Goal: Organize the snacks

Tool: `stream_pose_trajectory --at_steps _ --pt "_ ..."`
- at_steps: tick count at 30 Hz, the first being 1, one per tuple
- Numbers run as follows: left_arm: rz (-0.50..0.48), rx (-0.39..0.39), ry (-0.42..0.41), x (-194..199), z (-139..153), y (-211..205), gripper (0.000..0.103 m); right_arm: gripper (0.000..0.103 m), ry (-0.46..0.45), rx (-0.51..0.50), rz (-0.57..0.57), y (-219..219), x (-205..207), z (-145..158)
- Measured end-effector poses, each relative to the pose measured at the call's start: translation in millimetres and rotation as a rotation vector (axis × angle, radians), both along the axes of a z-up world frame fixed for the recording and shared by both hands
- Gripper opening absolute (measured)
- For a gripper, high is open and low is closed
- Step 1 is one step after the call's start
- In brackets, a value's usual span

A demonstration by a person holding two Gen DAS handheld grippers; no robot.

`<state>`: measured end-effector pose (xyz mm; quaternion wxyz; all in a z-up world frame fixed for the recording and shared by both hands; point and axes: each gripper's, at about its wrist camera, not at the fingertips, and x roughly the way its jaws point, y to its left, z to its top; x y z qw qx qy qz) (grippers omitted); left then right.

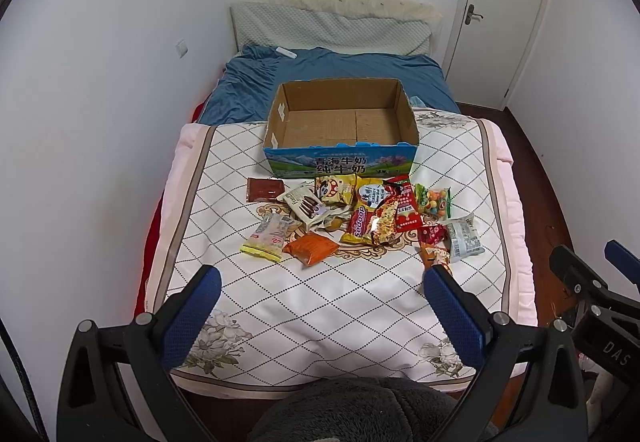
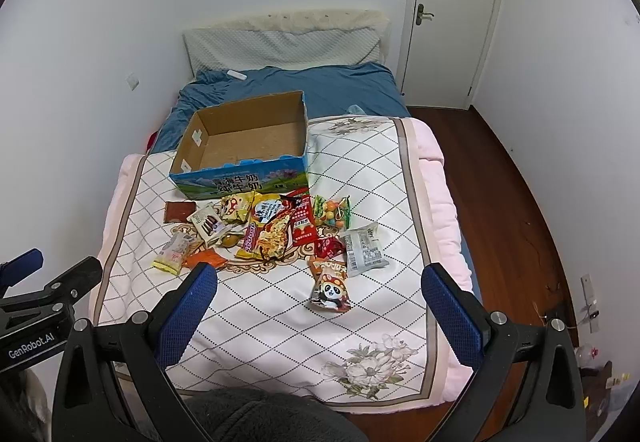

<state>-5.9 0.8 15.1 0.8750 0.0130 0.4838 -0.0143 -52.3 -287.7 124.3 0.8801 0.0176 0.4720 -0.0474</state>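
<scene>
The snacks (image 1: 360,218) are heaped at the middle of the bed (image 1: 320,306), just before the empty cardboard box (image 1: 340,130). Both the left hand-held gripper (image 1: 322,284) and the right hand-held gripper (image 2: 320,282) are spread wide, nothing is held. Because the packets overlap, two can be caught together, or a slippery one can be dropped.

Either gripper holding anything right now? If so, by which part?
Nothing is held. The left gripper and right gripper are both wide open above the quilted bed cover, short of the colourful snack packets.
</scene>
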Motion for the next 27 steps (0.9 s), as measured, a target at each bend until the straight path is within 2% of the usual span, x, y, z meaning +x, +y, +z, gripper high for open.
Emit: stream_pose_trajectory --at_steps 27 --pt "0.000 -0.031 -0.013 -9 1 19 0.103 0.103 -0.022 -0.013 0.011 9 -5 6"
